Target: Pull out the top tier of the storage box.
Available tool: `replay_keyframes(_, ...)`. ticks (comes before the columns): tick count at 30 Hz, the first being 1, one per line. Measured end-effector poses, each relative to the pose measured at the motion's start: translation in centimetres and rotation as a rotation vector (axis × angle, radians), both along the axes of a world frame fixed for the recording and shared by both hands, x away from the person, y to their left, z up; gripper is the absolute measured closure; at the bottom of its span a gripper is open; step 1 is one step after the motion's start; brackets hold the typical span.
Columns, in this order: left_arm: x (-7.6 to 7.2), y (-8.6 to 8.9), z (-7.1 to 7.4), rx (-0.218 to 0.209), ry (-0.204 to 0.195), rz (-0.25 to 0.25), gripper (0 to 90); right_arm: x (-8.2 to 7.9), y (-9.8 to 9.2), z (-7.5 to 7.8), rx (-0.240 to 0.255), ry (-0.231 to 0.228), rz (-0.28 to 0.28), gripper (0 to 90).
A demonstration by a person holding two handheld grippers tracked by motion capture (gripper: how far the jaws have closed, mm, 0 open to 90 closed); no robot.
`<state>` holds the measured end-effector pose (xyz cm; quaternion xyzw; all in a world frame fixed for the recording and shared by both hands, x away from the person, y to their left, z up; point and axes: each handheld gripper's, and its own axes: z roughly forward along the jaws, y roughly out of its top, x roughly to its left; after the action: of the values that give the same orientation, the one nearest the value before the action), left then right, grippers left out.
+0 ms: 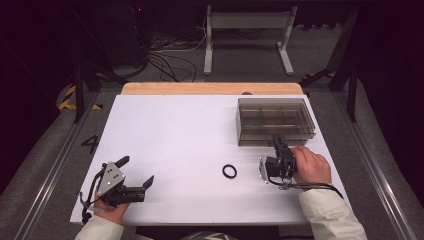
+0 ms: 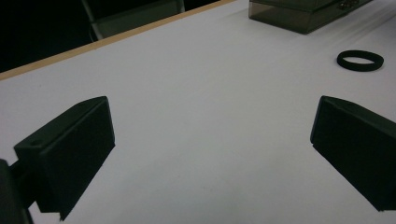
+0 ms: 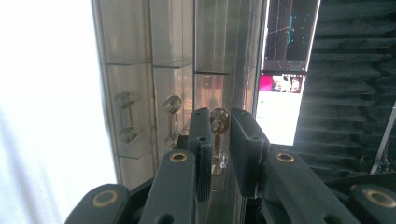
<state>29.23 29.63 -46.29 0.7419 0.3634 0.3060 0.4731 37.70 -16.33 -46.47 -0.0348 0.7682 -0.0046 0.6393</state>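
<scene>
At box (image 1: pixel 275 121) front, right tool (image 3: pixel 218 154) straddles small brass latch (image 3: pixel 218 122), jaws narrow, seemingly not yet pinching. Centre, close gently. Left tool (image 1: pixel 136 171) wide open, empty; ring (image 1: pixel 229 171) on table (image 1: pixel 175 130) between.

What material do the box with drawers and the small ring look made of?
Box: likely smoked clear plastic, glossy; its inner dividers show through the walls. Ring: matte black, perhaps rubber or elastic; no shine, so the material stays uncertain.

Left gripper (image 1: pixel 136 171) low at near-left of the table (image 1: pixel 170 130), jaws wide apart, nothing between them. Right gripper (image 1: pixel 280 143) turned on its side at near-right, jaws narrowly apart.
</scene>
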Motion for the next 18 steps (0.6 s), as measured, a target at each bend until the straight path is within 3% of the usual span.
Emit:
replay_keyframes(1, 0.0, 0.0, 0.0, 0.000, 0.000, 0.000, 0.5, -0.3, 0.0, -0.1, 0.016, 0.010, -0.022, 78.7)
replay_keyframes(5, 0.0, 0.0, 0.0, 0.002, -0.002, 0.002, 0.5, -0.9, -0.2, -0.1, 0.021, 0.006, -0.008, 77.8)
replay_keyframes(10, 0.0, 0.0, 0.0, 0.005, -0.003, -0.001, 0.5, -1.3, -0.2, 0.2, 0.057, 0.021, -0.009, 66.2)
replay_keyframes(17, 0.0, 0.0, 0.0, 0.005, -0.002, 0.000, 0.5, -1.5, -0.3, 0.3, 0.083, 0.051, -0.029, 61.6)
replay_keyframes(18, 0.0, 0.0, 0.0, 0.005, -0.003, 0.000, 0.5, -1.6, -0.3, 0.4, 0.107, 0.057, -0.036, 60.9)
